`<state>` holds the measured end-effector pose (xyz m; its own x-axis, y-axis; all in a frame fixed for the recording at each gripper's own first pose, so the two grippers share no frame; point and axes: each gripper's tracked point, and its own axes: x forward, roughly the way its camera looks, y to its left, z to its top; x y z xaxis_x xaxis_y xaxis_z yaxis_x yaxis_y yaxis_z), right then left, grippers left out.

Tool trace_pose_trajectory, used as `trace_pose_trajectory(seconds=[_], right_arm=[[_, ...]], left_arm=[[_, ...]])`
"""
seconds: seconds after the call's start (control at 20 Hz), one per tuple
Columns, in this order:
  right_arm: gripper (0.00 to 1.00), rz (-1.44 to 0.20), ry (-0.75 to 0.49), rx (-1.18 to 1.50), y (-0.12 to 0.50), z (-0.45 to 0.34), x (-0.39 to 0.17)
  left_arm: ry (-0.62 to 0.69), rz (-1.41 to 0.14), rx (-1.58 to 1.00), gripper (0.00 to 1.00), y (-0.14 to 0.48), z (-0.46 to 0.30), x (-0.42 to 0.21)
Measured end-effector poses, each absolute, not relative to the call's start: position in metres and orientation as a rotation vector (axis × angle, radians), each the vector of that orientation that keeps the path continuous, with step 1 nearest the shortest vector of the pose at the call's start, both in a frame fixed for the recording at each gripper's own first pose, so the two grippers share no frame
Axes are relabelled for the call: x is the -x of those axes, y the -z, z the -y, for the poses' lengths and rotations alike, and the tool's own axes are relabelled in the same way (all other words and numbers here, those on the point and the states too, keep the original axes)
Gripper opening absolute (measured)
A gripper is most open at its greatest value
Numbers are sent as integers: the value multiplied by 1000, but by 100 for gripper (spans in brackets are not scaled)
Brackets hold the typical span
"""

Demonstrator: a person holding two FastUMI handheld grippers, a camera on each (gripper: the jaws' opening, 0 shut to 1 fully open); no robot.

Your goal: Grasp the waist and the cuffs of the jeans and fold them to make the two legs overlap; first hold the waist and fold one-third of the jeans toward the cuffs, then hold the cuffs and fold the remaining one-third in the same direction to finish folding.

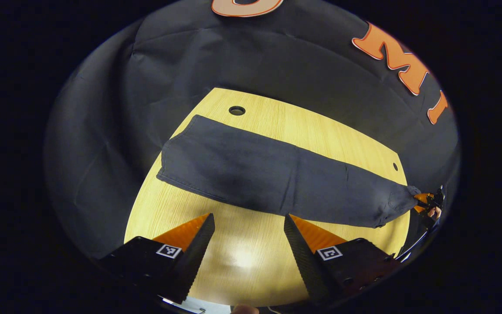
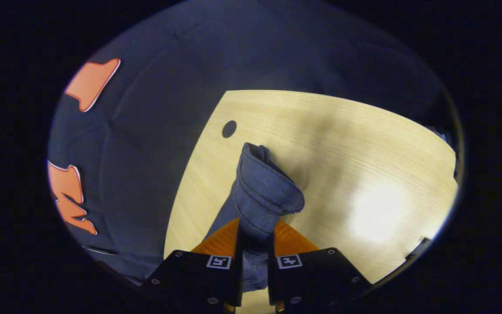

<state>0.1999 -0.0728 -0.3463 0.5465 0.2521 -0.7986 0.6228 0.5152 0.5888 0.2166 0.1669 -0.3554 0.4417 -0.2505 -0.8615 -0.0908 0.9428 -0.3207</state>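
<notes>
On the table [image 1: 251, 270], seen from the left gripper view, the jeans [image 1: 273, 174] lie flat and long, just ahead of the left gripper [image 1: 249, 226], whose fingers are spread and touch nothing. At the jeans' far right end the right gripper [image 1: 425, 201] holds them. From the right gripper view, the right gripper [image 2: 255, 237] pinches a bunched end of the jeans [image 2: 264, 192], which stands up over the table [image 2: 364, 144].

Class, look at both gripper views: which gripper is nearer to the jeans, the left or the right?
Right. The right gripper is shut on one end of the jeans, cloth bunched between its fingers. The left gripper is open, apart from the jeans, over bare table.
</notes>
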Motion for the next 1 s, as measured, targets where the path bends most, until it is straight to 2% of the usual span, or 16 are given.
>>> trace_pose_trajectory(seconds=[0.65,1.0], right_arm=[[24,-949,0,-962,249,-36,-201],[24,-1004,-132,-928,237,-123,-197]], left_arm=[[94,-1117,393,97,368,-204,-210],[46,-1138,471,97,383,-229,-200]])
